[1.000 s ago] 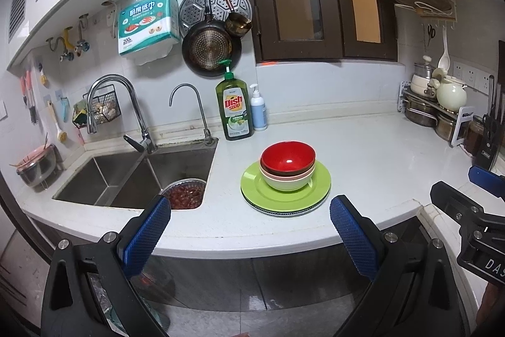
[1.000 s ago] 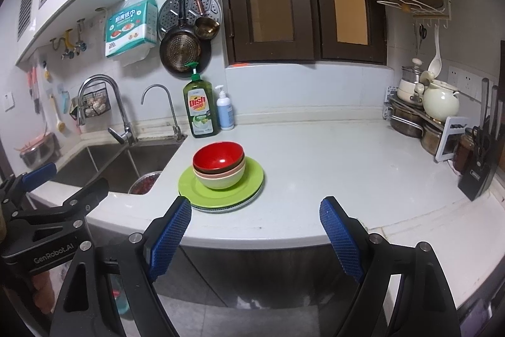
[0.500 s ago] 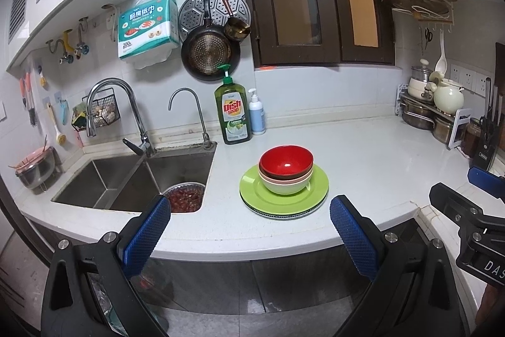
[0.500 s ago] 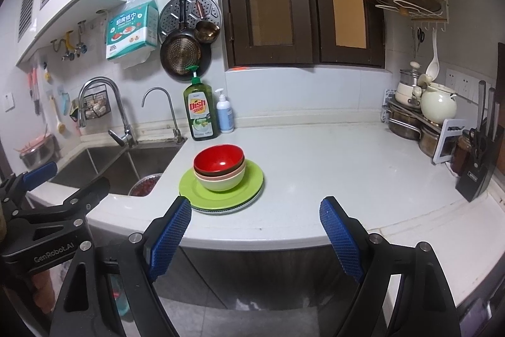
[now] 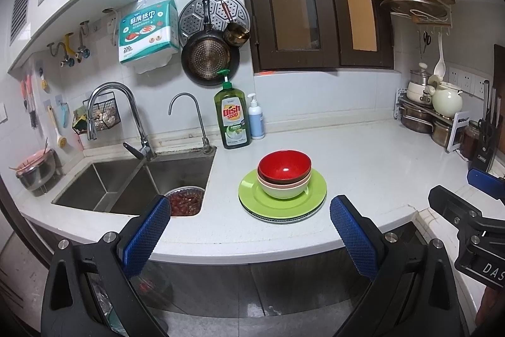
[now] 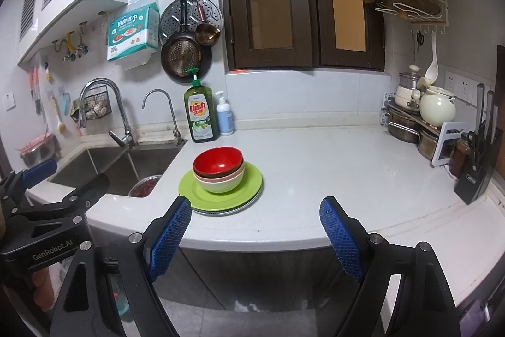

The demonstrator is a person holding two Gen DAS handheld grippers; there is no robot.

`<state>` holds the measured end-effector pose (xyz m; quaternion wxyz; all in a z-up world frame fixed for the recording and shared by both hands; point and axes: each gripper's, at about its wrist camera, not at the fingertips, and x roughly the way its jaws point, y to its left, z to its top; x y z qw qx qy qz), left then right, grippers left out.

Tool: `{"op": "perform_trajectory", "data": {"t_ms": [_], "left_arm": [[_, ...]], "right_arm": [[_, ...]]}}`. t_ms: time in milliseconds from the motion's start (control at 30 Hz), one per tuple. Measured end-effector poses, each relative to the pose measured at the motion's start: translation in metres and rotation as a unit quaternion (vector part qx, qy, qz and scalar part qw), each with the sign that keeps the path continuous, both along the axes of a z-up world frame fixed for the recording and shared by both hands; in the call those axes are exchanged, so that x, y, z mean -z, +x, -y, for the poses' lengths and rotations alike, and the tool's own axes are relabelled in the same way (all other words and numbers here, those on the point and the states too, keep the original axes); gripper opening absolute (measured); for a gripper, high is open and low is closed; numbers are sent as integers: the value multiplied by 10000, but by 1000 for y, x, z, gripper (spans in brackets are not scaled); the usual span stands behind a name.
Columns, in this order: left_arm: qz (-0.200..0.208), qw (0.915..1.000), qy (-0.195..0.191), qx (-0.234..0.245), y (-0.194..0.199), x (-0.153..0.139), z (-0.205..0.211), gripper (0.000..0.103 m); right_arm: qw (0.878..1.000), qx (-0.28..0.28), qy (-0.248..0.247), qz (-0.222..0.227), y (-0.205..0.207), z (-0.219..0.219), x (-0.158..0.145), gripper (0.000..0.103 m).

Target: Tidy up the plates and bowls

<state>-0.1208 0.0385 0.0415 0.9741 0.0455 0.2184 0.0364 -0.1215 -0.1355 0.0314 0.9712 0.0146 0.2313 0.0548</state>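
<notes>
Blue-padded left gripper [image 5: 249, 232] and right gripper [image 6: 255, 229] hanging spread wide, gripping nothing, short of the white stone counter [image 6: 315, 172]; red glossy bowl [image 5: 284, 168] nesting atop stacked bowls on round green plate [image 5: 281, 206] beside the steel sink [image 5: 132, 182].

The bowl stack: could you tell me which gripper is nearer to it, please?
Neither clearly. The left gripper, open, sits short of the bowl stack, roughly in line with it. The right gripper, open, is also short of it, offset to the right.
</notes>
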Motion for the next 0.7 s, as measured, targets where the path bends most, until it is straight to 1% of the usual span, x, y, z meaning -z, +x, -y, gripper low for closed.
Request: {"op": "perform_trajectory", "data": {"t_ms": [700], "left_arm": [[-24, 10000, -18, 22, 4, 0, 3, 103]], "right_arm": [[10000, 8, 10, -24, 1, 1, 0, 84]]}}
